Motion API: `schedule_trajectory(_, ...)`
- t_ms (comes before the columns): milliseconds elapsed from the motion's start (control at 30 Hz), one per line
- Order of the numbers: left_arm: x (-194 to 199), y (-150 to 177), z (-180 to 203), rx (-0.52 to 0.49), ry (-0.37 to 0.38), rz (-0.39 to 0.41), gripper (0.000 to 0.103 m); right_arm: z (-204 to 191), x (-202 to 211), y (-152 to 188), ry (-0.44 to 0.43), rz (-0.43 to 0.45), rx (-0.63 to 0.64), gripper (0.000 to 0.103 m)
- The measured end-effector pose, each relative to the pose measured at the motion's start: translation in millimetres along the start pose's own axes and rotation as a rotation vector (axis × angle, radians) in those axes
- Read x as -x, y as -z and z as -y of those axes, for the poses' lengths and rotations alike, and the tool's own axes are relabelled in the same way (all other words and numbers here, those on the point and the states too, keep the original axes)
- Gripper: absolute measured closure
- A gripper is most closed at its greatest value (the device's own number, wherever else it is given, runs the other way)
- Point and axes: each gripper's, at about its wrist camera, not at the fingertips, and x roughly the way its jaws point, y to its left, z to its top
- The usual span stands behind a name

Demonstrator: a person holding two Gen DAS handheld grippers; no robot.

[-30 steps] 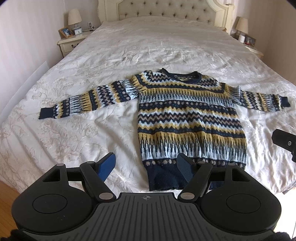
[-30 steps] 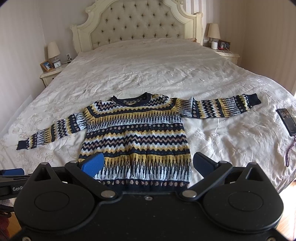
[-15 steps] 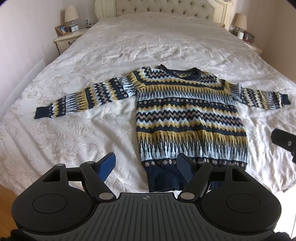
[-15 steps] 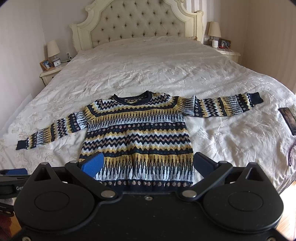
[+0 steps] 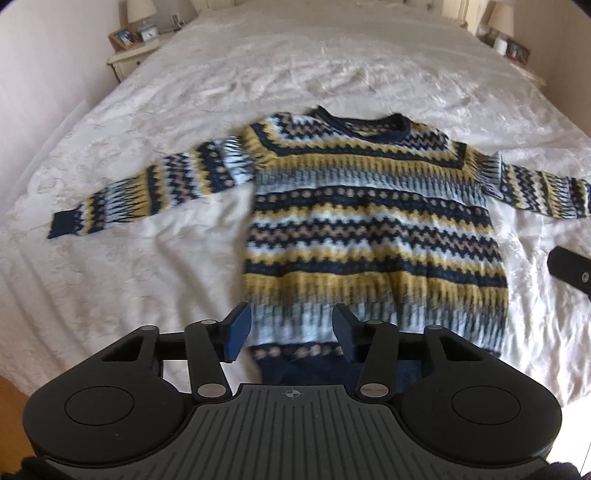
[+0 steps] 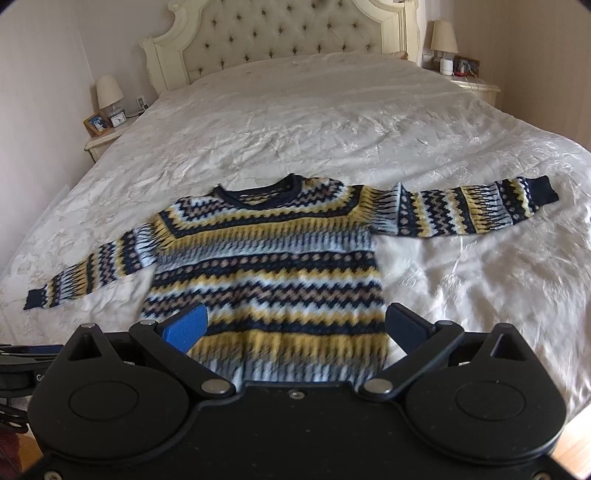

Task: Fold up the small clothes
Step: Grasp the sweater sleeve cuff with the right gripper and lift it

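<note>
Patterned sweater spread flat on the bed, both tongs above its hem.

The sweater (image 5: 373, 236) lies face up on the white bed (image 5: 258, 74), sleeves stretched out to each side. The left tongs (image 5: 291, 330), whose jaws have just been closing, stand apart over the hem's left corner, gripping nothing. The right tongs (image 6: 295, 326) gape wide over the lower right part, empty.

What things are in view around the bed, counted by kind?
Sweater: 1
Bed: 1
Lamps: 2
Nightstands: 2
Clock: 1
Picture frames: 2
Total: 9
</note>
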Motion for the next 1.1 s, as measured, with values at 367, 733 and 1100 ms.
schedule_trajectory(367,-20,-60,96,0.020,-0.009,0.003,0.061,142,-74,-67,0.099,0.021,-0.070,0.010)
schedule_trajectory(733,-28,-96,147,0.070,-0.036,0.023,0.061,285,-141,-127,0.099,0.072,-0.029,0.012)
schedule_trajectory(1100,-35,-104,168,0.084,-0.075,-0.002,0.061,408,-201,-166,0.267,-0.044,-0.003,0.030)
